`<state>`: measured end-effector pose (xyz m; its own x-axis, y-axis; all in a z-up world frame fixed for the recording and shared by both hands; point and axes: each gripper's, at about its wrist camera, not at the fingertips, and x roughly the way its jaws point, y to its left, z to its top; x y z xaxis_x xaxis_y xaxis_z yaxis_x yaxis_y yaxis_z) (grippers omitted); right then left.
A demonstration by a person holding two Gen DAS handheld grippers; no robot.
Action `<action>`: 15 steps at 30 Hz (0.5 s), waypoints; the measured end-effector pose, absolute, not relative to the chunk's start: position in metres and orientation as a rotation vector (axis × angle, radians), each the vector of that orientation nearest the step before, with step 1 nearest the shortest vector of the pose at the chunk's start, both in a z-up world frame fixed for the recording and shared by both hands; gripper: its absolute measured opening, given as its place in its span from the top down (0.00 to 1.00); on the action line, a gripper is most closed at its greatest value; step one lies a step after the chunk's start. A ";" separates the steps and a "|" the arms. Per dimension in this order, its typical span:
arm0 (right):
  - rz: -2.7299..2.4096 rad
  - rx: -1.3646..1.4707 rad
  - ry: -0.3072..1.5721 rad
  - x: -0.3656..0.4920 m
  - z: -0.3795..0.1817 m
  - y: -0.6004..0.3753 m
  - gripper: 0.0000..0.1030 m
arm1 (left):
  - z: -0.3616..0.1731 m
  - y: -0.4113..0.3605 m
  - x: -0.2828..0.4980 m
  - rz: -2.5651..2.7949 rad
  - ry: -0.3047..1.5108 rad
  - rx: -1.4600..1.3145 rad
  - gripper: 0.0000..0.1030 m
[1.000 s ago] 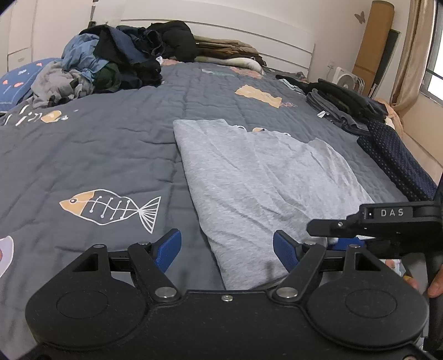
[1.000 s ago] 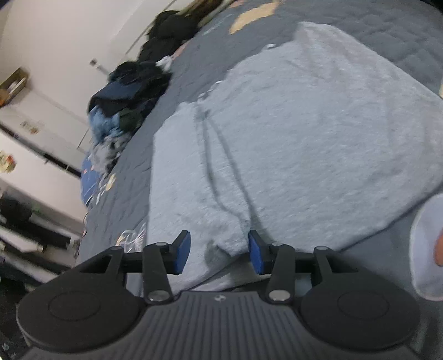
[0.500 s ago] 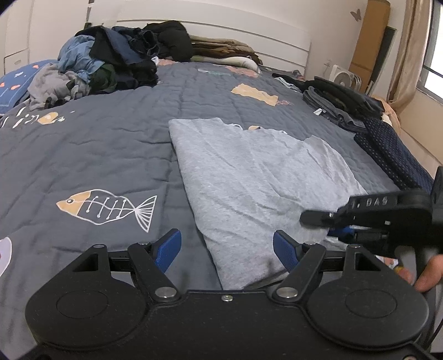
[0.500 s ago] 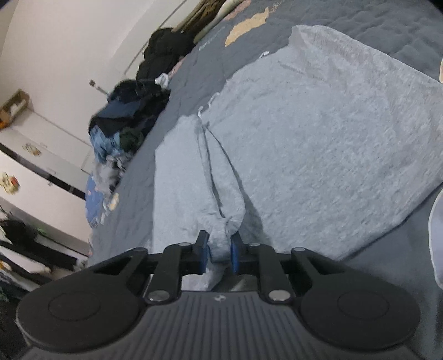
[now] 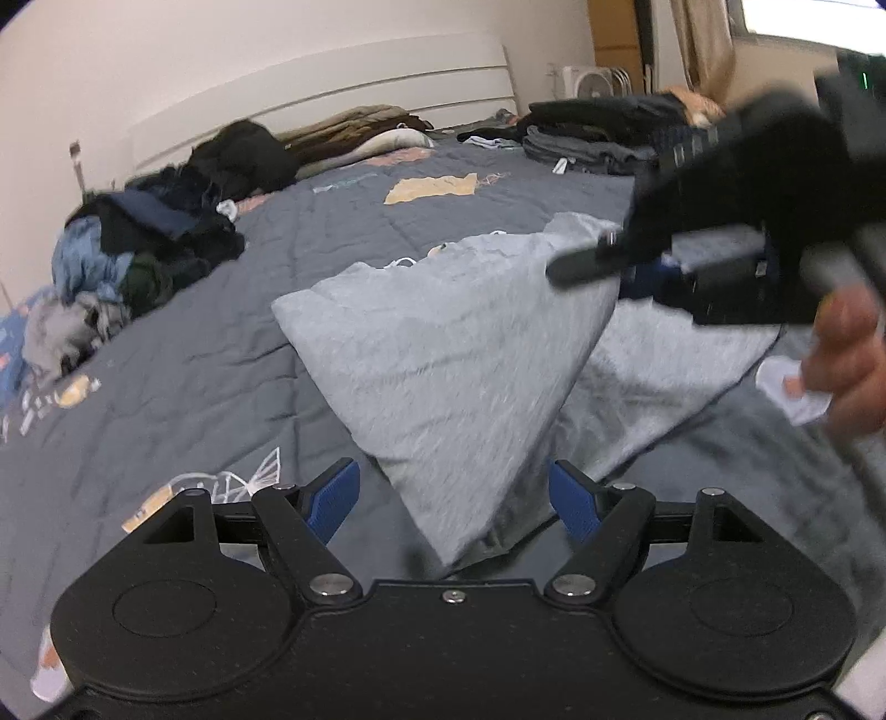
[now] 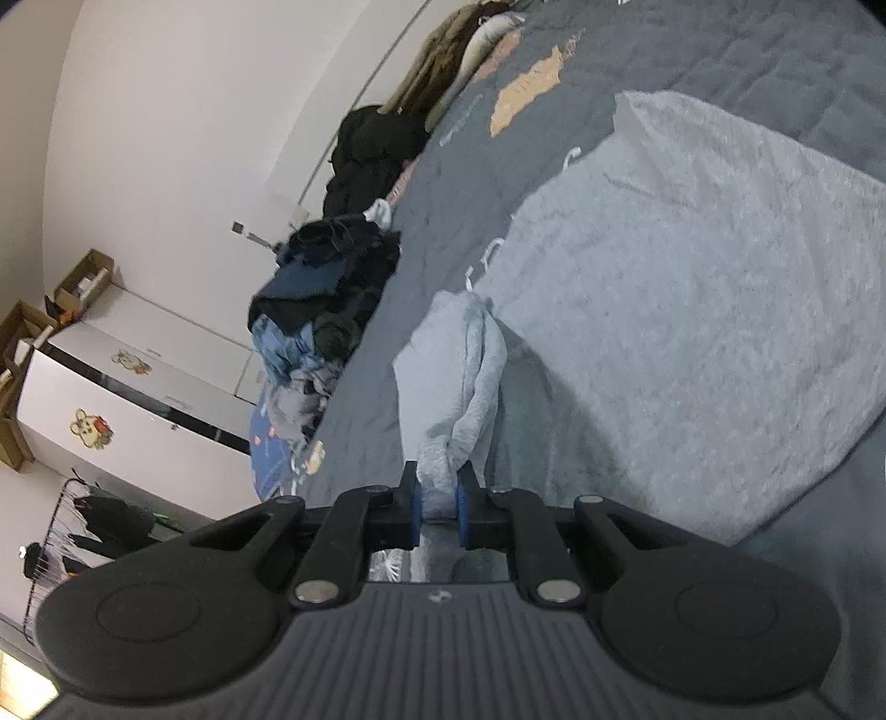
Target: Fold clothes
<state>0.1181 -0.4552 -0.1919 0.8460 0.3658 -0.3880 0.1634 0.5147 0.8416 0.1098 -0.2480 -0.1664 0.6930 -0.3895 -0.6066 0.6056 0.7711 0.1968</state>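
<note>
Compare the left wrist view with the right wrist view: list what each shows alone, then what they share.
Only the left wrist view: the open left tongs straddling the lifted fold, a hand gripping the right tool, the folded dark stack, a fan and a curtain.

Only the right wrist view: the right tongs closing, with a bunched edge of the grey garment between the pads, a white cabinet with stickers and cardboard boxes.

Both: the grey garment, the dark quilt and the unfolded clothes pile.
</note>
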 end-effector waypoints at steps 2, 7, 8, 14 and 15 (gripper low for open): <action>0.128 1.045 0.561 0.116 -0.189 -0.459 0.89 | -0.170 -0.253 0.107 -0.566 0.551 0.444 0.28; 0.111 1.063 0.517 0.110 -0.180 -0.470 0.89 | -0.174 -0.259 0.103 -0.572 0.532 0.466 0.30; 0.106 1.063 0.509 0.108 -0.178 -0.472 0.89 | -0.175 -0.259 0.103 -0.570 0.527 0.470 0.32; 0.058 1.067 0.472 0.100 -0.172 -0.490 0.90 | -0.178 -0.264 0.106 -0.585 0.536 0.453 0.46; 0.048 1.059 0.475 0.100 -0.172 -0.491 0.90 | -0.179 -0.266 0.107 -0.590 0.544 0.447 0.47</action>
